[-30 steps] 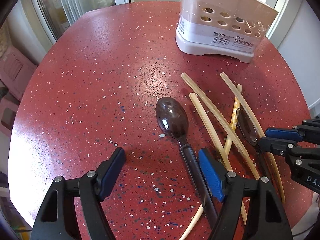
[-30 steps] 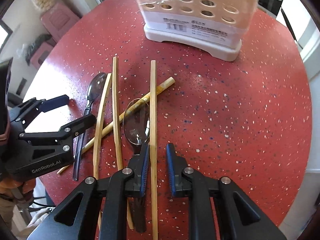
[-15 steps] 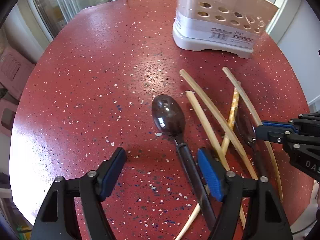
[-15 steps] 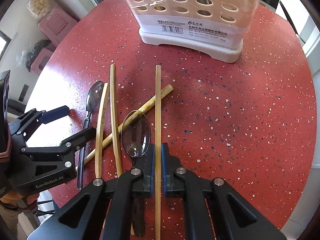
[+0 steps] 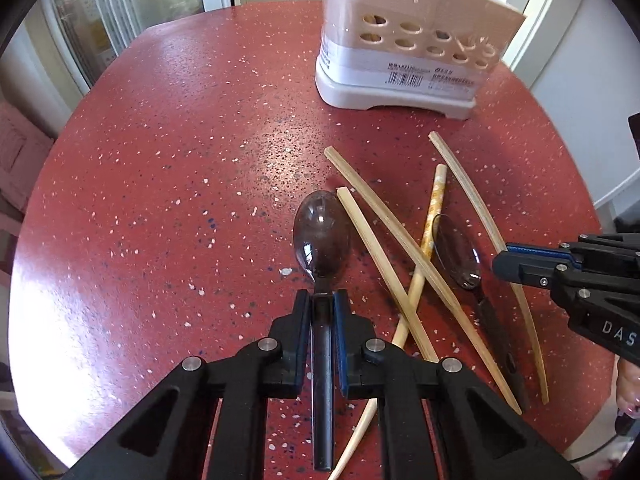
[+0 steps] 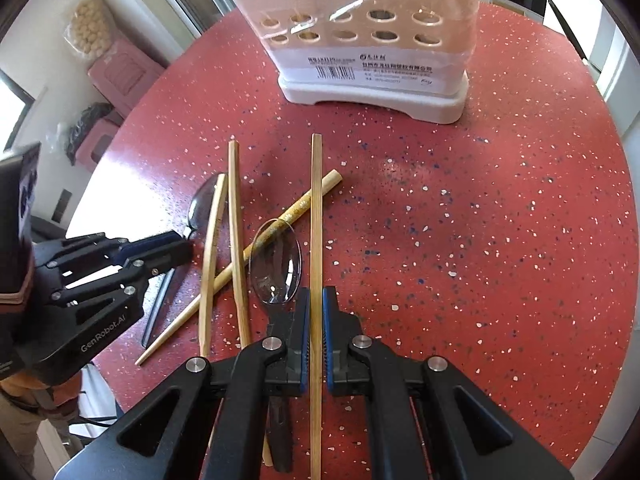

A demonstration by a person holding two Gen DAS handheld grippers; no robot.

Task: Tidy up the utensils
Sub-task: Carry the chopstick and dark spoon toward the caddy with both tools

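A dark-handled spoon [image 5: 322, 236] lies on the red table [image 5: 180, 160]. My left gripper [image 5: 322, 300] is closing on its handle just below the bowl, and the blue pads touch both sides of it. My right gripper [image 6: 316, 296] is shut on a long bamboo chopstick [image 6: 316, 208], which runs straight between its pads. A second, clear-bowled spoon [image 6: 276, 260] lies just left of that chopstick, its handle under the right gripper's left finger. In the left wrist view the right gripper [image 5: 502, 259] comes in from the right edge. The left gripper [image 6: 186, 246] shows at the left of the right wrist view.
A beige utensil holder [image 6: 372, 60] with round holes stands at the far side of the table. Two more plain bamboo chopsticks [image 6: 234, 220] and a patterned one [image 6: 308, 200] lie crossed between the spoons. Pink stools [image 6: 120, 76] stand beyond the table's left edge.
The left gripper went from wide open to closed around the spoon's handle. The right gripper closed on the bamboo chopstick and drew a little nearer the holder.
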